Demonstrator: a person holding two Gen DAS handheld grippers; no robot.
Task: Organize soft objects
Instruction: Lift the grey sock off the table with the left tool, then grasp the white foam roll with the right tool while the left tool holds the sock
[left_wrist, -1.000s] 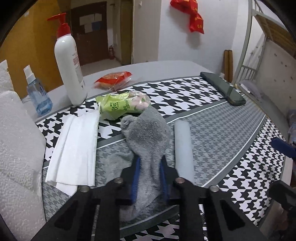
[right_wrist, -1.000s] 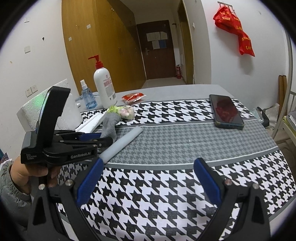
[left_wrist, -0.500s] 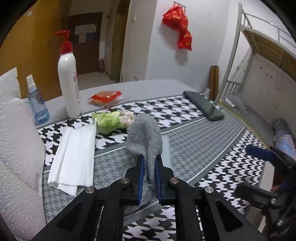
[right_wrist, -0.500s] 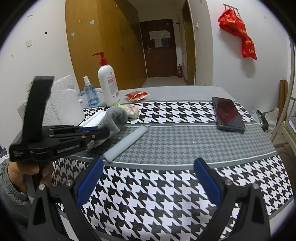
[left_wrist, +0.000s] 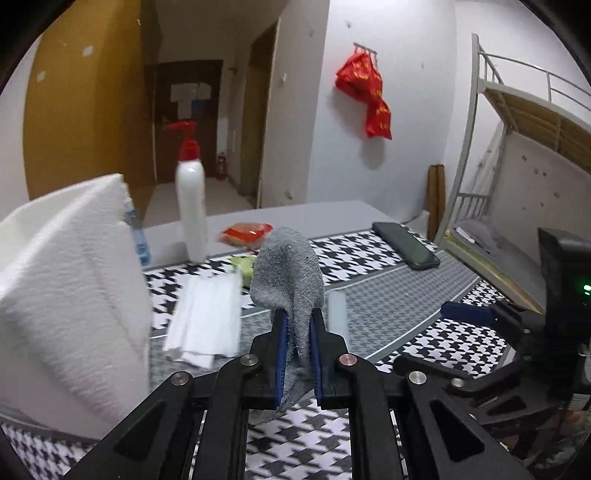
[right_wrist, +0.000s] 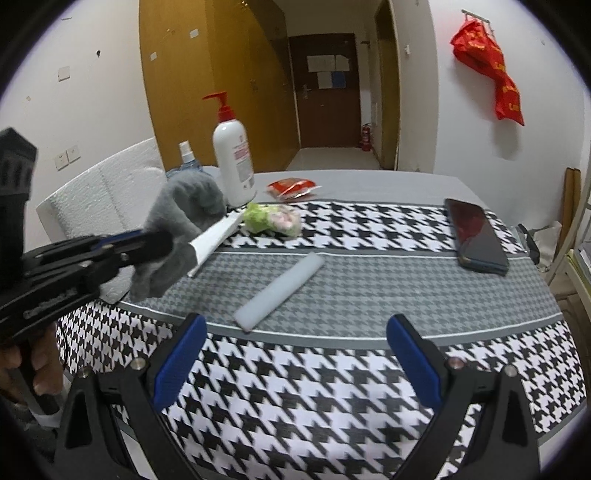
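Left gripper (left_wrist: 298, 325): blue pads clamped tight on the grey sock (left_wrist: 290, 275), jaws narrow with only the cloth between them. Sock is off the table (right_wrist: 369, 295), held in the air above its left edge; the toe end flops forward over the fingertips, the cuff end hangs below the pads. In the right wrist view the sock (right_wrist: 177, 225) shows in front of the white foam block (right_wrist: 92, 199) at the table's left edge.

Right gripper (right_wrist: 295, 354): jaws wide apart, nothing between them, poised over the near edge of the table.

White foam strip (right_wrist: 280, 290) lies diagonally on the grey centre band of the tablecloth, ahead of the right gripper and apart from it. Folded white tissue (left_wrist: 207, 317) lies flat near the left edge. Green snack packet (right_wrist: 271, 219) sits behind the strip, towards the far edge. Pump bottle (right_wrist: 232, 162) stands upright at the far left corner. Dark phone (right_wrist: 478, 236) lies near the right edge.
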